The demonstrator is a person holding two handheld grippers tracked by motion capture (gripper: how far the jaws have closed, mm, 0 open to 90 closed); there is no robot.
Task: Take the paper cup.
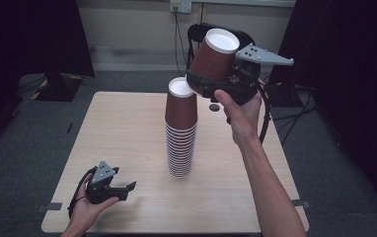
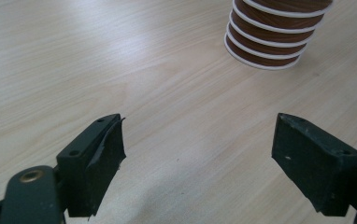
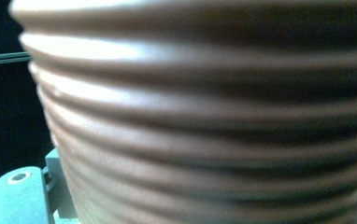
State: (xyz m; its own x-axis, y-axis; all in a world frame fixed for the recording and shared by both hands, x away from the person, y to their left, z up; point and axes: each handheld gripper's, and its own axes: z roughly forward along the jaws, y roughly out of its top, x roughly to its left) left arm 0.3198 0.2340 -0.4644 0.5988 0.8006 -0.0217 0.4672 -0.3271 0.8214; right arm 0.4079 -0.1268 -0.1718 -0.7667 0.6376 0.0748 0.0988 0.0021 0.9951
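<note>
The right gripper (image 1: 211, 84) is holding a cup (image 1: 216, 55) up in the air, beyond and above the stack (image 1: 181, 129). Its jaws are clamping the cup's ribbed brown side, and the cup is tilting, its white base facing up and toward the camera. In the right gripper view the cup (image 3: 204, 121) is sitting so close that its ridges are blurring into soft, glossy brown bands.

The stack is standing upright near the middle of the desk (image 1: 122, 133), a column of upside-down brown paper cups nested tight, their white rolled rims forming thin rings down the lower half. The topmost one is showing its full tapered wall and flat white base. The held cup is hanging just beside that top cup's far right edge — whether the two are touching is not clear from above.

The left gripper (image 1: 122, 190) is resting low at the desk's near left corner, held in the left hand (image 1: 85, 207), well apart from the stack. Its black jaws are standing wide apart with nothing between them — bare pale wood grain is showing in the gap, and the stack's (image 2: 272, 39) lowest rims are showing ahead.
</note>
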